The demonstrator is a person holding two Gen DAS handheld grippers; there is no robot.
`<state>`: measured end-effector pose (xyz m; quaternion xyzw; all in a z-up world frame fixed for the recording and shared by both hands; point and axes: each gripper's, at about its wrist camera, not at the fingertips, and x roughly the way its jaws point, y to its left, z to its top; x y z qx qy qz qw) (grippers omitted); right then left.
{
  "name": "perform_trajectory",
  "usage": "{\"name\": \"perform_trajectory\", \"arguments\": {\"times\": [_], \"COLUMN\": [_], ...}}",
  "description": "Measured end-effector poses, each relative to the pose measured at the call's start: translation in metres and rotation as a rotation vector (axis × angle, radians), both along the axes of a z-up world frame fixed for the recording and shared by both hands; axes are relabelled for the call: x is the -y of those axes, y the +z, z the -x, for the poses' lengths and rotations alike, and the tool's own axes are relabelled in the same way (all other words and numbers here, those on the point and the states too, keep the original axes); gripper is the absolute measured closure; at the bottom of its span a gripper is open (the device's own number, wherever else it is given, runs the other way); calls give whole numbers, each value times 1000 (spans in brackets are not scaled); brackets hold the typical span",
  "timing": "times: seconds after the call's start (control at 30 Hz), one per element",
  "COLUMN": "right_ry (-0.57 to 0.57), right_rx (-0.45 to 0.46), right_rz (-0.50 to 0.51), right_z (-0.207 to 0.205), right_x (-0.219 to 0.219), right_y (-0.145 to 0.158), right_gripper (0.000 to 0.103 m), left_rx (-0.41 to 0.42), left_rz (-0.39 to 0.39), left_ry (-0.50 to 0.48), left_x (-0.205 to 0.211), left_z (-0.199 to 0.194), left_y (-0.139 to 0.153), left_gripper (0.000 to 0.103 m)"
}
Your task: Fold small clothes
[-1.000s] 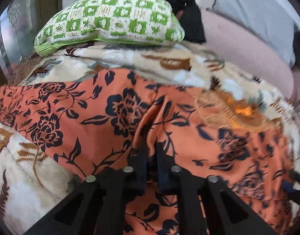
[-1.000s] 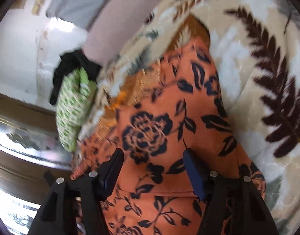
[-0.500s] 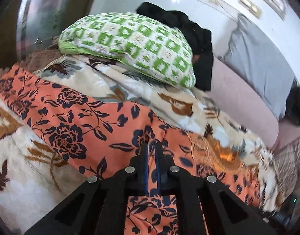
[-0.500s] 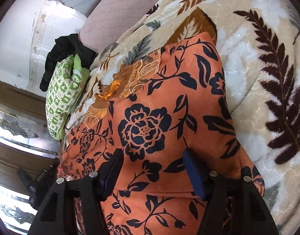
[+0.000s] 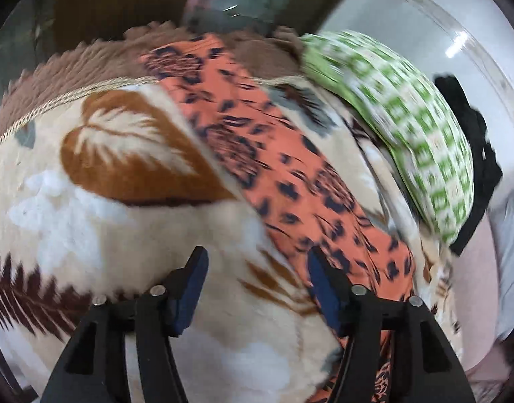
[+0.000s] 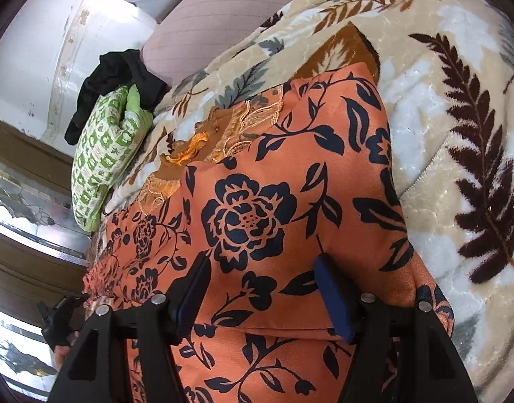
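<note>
My left gripper (image 5: 257,288) spread, empty | my right gripper (image 6: 262,294) spread over floral orange garment (image 6: 257,201) | risk: slippery cloth bunches on plush blanket (image 6: 458,151), crooked fold

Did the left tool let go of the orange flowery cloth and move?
Yes. The left tool opened and swung left; the green pillow now sits far right, and the orange cloth lies free.
</note>
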<state>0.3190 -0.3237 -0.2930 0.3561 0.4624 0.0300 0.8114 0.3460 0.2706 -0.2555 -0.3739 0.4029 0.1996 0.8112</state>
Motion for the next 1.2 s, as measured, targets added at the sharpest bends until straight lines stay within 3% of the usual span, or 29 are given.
{"name": "perform_trajectory", "arguments": {"times": [0.17,0.27,0.37,0.43,0.47,0.5,0.53,0.63,0.67,0.7,0.8,0.87,0.93,0.97,1.0,1.03,1.2], "right_ry": [18,4,38,111,131,162,183,289,313,347,396,424,436,440,423,423,435], "right_rx": [-3,37,169,305,325,320,316,305,296,281,231,192,92,45,73,87,114], "right_rz": [40,35,83,119,111,81,45,-8,-7,-23,-57,-16,65,76,87,95,50], "right_z": [-2,4,8,6,3,-6,-12,-47,-56,-72,-102,-116,-130,-134,-132,-129,-117], "right_x": [-4,-7,-21,-38,-45,-56,-64,-116,-131,-157,-212,-241,-267,-273,-274,-274,-257], "right_y": [3,11,39,60,64,65,64,63,62,60,49,40,15,2,1,5,18], "right_gripper": [33,33,33,33,34,36,45,61,61,61,61,61,61,61,64,64,65], "left_rx": [-47,-75,-87,-121,-133,-151,-156,-96,-76,-64,-57,-61,-67,-75,-90,-95,-28], "left_rz": [60,17,57,109,127,145,151,118,123,140,161,157,138,121,92,62,25], "left_ry": [2,11,29,48,52,57,67,79,65,56,70,69,54,38,17,-10,-48], "left_x": [-55,-82,-105,-118,-121,-123,-123,-122,-123,-127,-135,-139,-141,-143,-141,-139,-139], "left_z": [-2,-12,-30,-44,-49,-53,-53,-56,-59,-63,-71,-78,-85,-86,-93,-97,-105], "left_y": [-1,12,12,0,-5,-12,-15,-8,-7,-7,-8,-12,-16,-16,-18,-19,-17], "left_gripper": [33,33,32,32,32,32,33,39,52,58,58,58,58,69,84,89,95]}}
